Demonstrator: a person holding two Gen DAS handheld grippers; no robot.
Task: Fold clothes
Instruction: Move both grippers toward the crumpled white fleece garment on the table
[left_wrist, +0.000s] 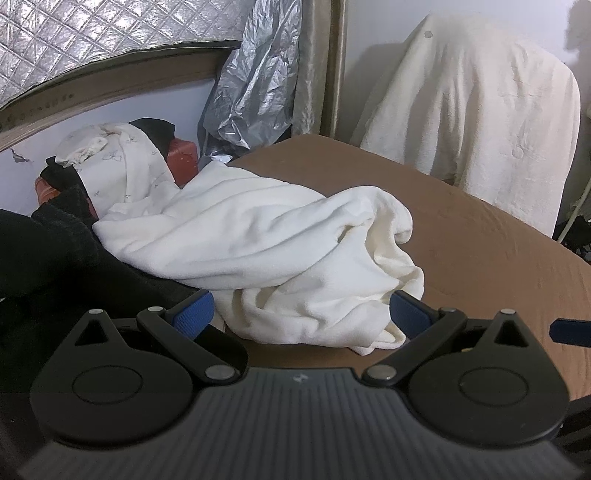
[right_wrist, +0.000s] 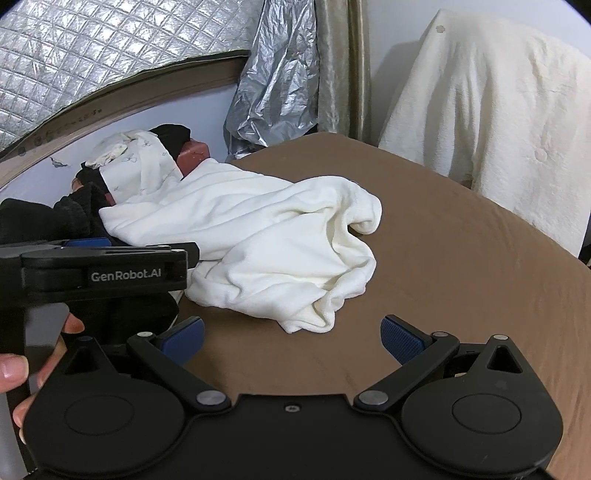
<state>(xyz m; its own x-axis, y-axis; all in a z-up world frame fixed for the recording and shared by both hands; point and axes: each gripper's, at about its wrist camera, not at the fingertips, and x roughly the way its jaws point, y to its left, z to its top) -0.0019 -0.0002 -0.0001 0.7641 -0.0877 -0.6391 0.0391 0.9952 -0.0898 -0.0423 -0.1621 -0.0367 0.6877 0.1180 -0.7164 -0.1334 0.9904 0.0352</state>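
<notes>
A crumpled white garment (left_wrist: 280, 254) lies on the brown bed surface (left_wrist: 480, 251); it also shows in the right wrist view (right_wrist: 273, 240). My left gripper (left_wrist: 301, 312) is open, its blue pads on either side of the garment's near edge, nothing held. My right gripper (right_wrist: 291, 338) is open and empty over the bare brown surface (right_wrist: 443, 266), just short of the garment's near corner. The left gripper's body (right_wrist: 103, 273) shows from the side at the left of the right wrist view.
A pile of black clothes (left_wrist: 48, 258) and a white printed garment (left_wrist: 125, 173) lie at the far left. A red-brown box (left_wrist: 183, 160) sits behind them. A cream blanket (left_wrist: 480, 122) hangs at the back right. Silver plastic (left_wrist: 255, 81) hangs at the back.
</notes>
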